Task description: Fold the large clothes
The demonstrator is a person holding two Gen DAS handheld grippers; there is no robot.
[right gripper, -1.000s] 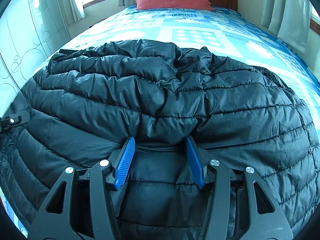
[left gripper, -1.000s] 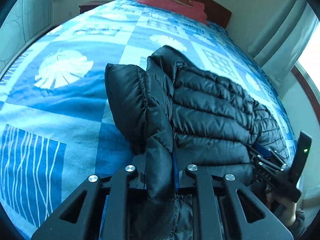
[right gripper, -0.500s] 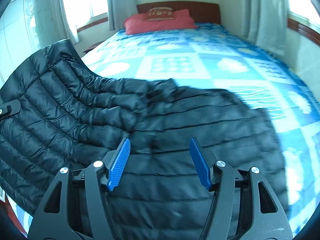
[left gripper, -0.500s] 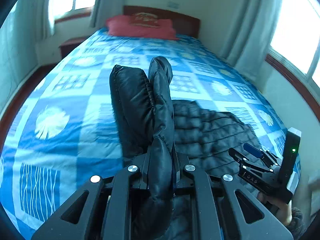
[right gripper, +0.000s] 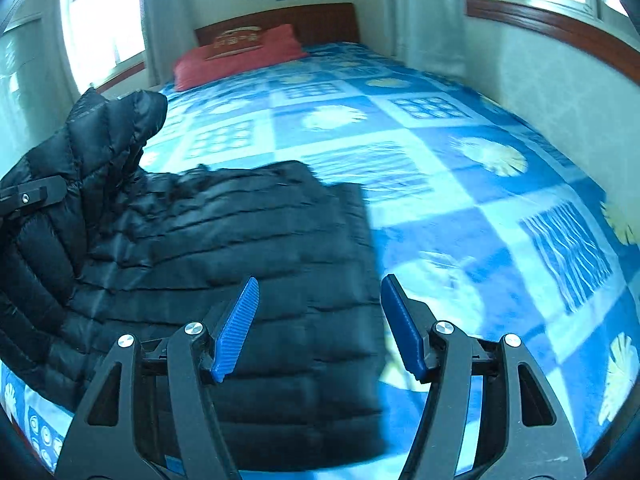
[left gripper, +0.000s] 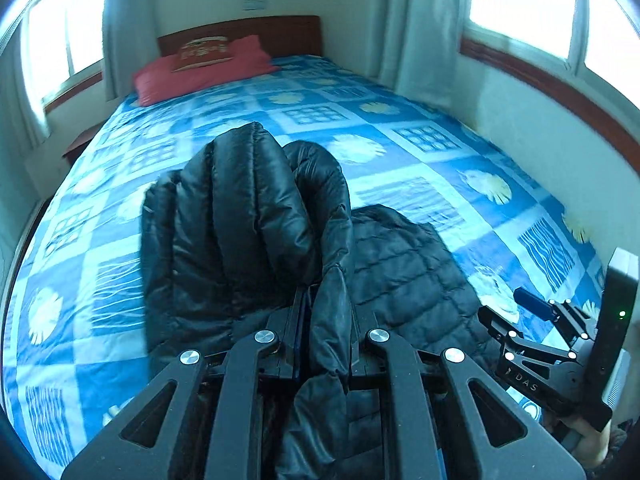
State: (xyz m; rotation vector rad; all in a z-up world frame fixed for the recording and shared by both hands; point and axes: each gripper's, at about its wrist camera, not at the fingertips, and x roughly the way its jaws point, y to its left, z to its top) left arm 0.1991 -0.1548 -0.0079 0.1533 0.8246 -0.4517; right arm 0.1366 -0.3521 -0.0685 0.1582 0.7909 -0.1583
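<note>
A black quilted puffer jacket [left gripper: 248,216] lies on the blue patterned bed [left gripper: 440,168]. My left gripper [left gripper: 324,320] is shut on a fold of it, and that part stands raised in a bunch above the bed. The rest of the jacket [right gripper: 240,240] lies flat, with its right edge near the middle of the right wrist view. Above that edge my right gripper [right gripper: 318,292] hangs open, nothing between its blue pads [right gripper: 236,320]. In the left wrist view the right gripper [left gripper: 516,312] shows at the far right, held in a hand.
A red pillow [left gripper: 204,64] rests against the wooden headboard [left gripper: 280,30] at the far end. A wall with windows [right gripper: 560,72] runs along the bed's right side. Curtains [left gripper: 420,20] hang in the corners. A dark bedside table [left gripper: 78,148] stands at the left.
My right gripper has let go of the jacket, opened and drawn back above it. My left gripper has risen and rolled, lifting its fold clear while the rest dropped flat.
</note>
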